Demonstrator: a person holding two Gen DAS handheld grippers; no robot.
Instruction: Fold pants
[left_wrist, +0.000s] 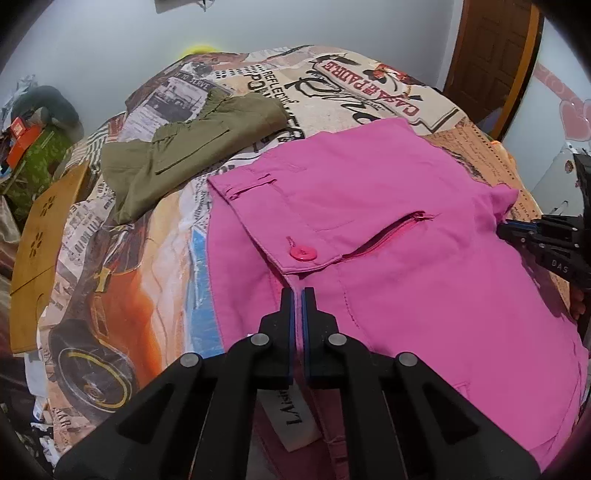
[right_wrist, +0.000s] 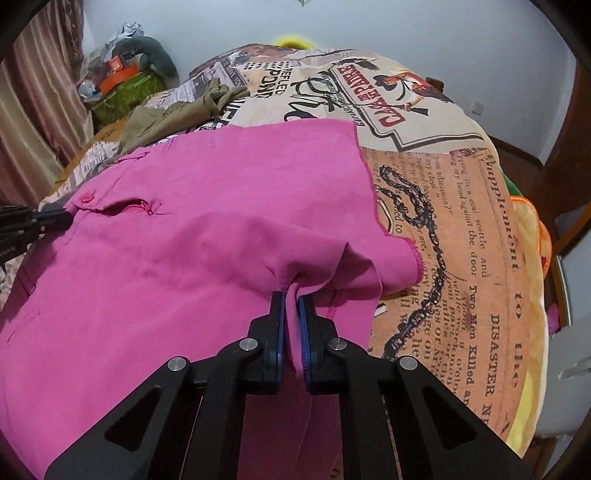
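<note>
On the bed, both hand-held grippers, left (left_wrist: 297, 295) and right (right_wrist: 292, 298), pinch the bright pink cotton pants (left_wrist: 388, 236); the right's thin fold could slip free.

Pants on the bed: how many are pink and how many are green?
Bright pink cotton pants, gripped by the left gripper and right gripper: 1
Olive green cargo pants, lying apart on the printed bedspread: 1
Total: 2

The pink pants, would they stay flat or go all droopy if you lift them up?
Probably droopy: the pink pants bunch into soft folds where the right gripper pinches them. They likely feel light, since the thin cloth crumples easily. The left gripper is also clamped on them.
</note>
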